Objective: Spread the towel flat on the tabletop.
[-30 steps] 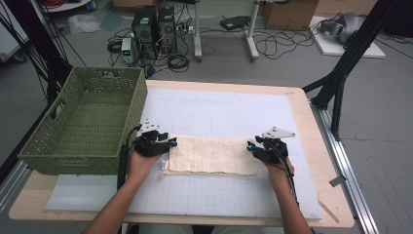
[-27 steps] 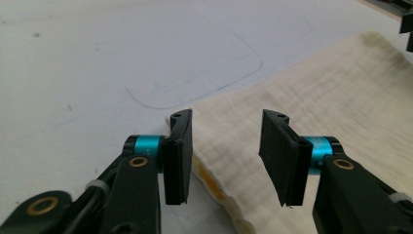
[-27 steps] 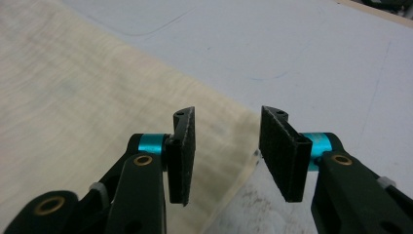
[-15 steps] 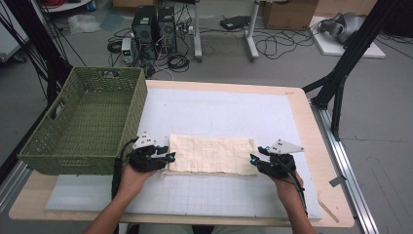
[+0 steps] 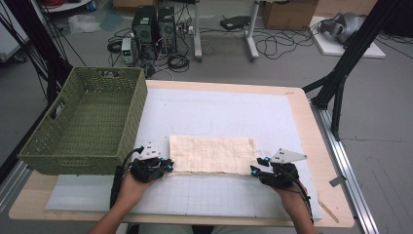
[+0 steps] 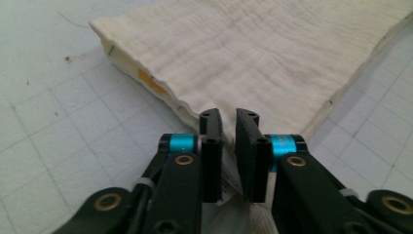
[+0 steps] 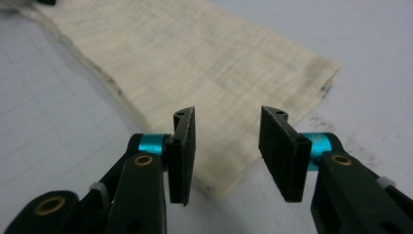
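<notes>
Pinching the near left corner of the folded cream muslin cloth [image 5: 212, 154], the left gripper [image 6: 229, 127] has just been closing, and its jaws now stand almost together with the cloth's corner between the pads. The cloth lies flat in the lower middle of the high view, on the white gridded mat [image 5: 234, 195] that covers the bench [image 5: 304, 117], with the green woven basket [image 5: 85, 122] at the left of the frame. The right gripper [image 7: 228, 131] hovers at the cloth's near right corner with its jaws apart and nothing between them.

Several layers show at the folded edge, so the left grip may catch only the top 1 or 2 and the fold could open on lifting. With only 1 corner clamped, any lift would drag the cloth askew. The right jaws sit above the fabric, so closing there could miss the edge.
</notes>
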The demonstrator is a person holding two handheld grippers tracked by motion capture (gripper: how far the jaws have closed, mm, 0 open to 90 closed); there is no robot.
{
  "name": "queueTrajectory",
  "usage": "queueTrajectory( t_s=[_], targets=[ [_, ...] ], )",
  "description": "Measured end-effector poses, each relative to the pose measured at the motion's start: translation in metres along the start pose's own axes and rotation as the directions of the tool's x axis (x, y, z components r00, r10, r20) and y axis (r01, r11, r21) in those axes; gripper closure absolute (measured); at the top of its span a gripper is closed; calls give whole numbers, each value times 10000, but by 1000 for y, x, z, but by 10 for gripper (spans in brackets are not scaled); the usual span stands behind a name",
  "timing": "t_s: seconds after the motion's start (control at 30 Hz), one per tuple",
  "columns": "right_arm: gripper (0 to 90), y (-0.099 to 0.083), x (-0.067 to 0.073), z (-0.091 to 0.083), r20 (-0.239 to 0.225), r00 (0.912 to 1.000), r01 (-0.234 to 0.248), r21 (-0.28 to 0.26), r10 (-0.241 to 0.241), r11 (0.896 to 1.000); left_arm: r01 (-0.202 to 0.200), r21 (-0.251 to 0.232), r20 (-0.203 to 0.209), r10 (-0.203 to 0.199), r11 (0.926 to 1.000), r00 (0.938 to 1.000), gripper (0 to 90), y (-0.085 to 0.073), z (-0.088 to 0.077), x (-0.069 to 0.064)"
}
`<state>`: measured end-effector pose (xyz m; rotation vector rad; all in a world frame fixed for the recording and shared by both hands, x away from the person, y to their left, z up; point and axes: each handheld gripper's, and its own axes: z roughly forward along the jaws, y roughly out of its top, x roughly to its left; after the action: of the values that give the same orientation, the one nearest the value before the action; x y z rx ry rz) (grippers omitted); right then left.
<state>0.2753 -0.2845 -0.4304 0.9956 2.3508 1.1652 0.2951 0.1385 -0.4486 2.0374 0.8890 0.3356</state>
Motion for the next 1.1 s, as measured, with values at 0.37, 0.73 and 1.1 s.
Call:
queueTrajectory(
  t_s=[0.37, 0.73, 1.1],
  targets=[
    [608, -3, 0, 8, -269, 9996, -18, 467, 31, 9989, 276, -778, 307, -253, 9966, 9992, 838, 5, -17, 1],
    [596, -1, 1, 7, -286, 9996, 9, 355, 1, 9994, 417, -476, 406, -398, 9980, 9984, 702, 2, -12, 0],
    [593, 0, 1, 7, -265, 9996, 51, 355, -41, 9994, -1063, 207, 205, 1059, 9941, 9942, 860, 1, 1, -15]
  ],
)
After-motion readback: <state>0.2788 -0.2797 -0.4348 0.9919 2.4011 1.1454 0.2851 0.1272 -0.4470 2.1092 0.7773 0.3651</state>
